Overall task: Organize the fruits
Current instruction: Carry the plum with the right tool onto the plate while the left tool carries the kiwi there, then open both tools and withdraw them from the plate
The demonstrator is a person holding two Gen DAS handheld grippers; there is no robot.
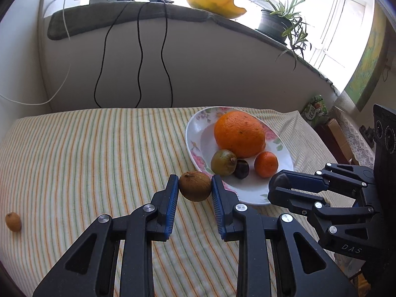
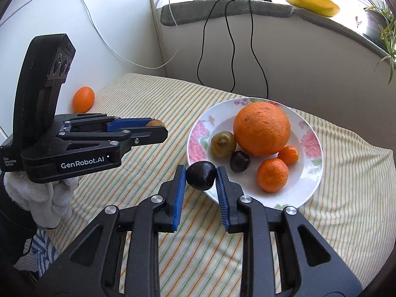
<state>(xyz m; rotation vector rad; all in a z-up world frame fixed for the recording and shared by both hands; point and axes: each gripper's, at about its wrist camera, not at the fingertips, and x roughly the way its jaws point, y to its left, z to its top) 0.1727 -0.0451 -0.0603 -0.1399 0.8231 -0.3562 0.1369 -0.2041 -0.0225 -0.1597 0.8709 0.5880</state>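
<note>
My left gripper [image 1: 195, 186] is shut on a brown kiwi [image 1: 195, 185], held just left of the floral plate [image 1: 250, 195]. My right gripper [image 2: 200, 175] is shut on a dark plum [image 2: 200, 175] at the plate's [image 2: 311, 173] near-left rim. On the plate lie a large orange [image 2: 261, 128], a green-brown kiwi [image 2: 222, 144], a dark plum [image 2: 239, 161] and two mandarins [image 2: 272, 174]. In the left wrist view the right gripper [image 1: 279, 185] shows at the plate's right edge. In the right wrist view the left gripper [image 2: 158, 126] shows at left.
A striped cloth [image 1: 86, 153] covers the table. A small orange fruit [image 1: 12, 221] lies at its far left; an orange [image 2: 83, 99] sits by the wall. Black cables [image 1: 139, 57] hang from the sill, which holds a potted plant [image 1: 279, 22] and a yellow bowl [image 1: 215, 2].
</note>
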